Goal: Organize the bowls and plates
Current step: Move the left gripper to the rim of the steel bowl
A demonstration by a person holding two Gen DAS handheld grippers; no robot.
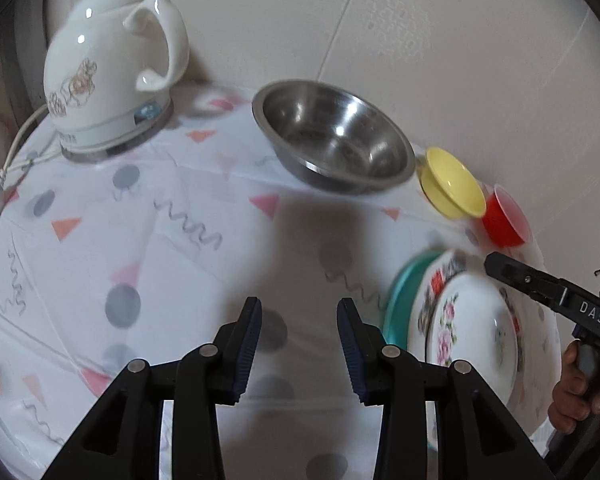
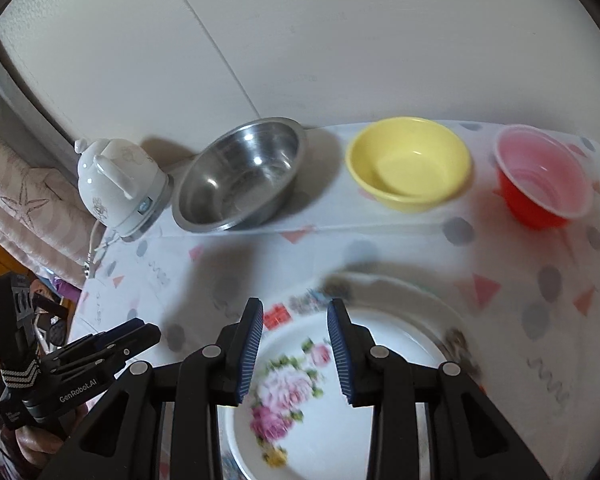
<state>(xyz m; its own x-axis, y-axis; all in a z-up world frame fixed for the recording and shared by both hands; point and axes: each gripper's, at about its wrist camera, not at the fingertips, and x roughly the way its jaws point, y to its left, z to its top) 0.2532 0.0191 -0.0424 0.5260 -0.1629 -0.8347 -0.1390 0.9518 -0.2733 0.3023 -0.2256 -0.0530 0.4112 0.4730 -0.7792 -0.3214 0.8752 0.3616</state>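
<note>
White wall panels are backing a table (image 2: 520,312) that is wearing a cloth printed with grey dots and pink triangles.

Nearest, the right gripper (image 2: 295,356) is hanging over a flowered plate (image 2: 312,420), its jaws standing apart with nothing between them; the left gripper (image 1: 299,354) is hovering over bare cloth just beside that plate, its jaws likewise apart and empty. In the left view the flowered plate is lying on a larger white one, with a teal plate (image 1: 400,292) showing beneath, so the plates appear to be stacking up already.

Farther back, three bowls are standing in a row along the wall, each apart from the next: a steel bowl (image 2: 236,176), a yellow bowl (image 2: 408,164) and a red bowl (image 2: 540,176). None is nested, so gathering the bowls seems to be what is remaining.

A white kettle (image 2: 120,184) is sitting past the steel bowl at the table's left edge, its cord trailing over the side. Open cloth is lying between the plates and the bowls, giving room to reach. The wall is crowding the bowls from behind.
</note>
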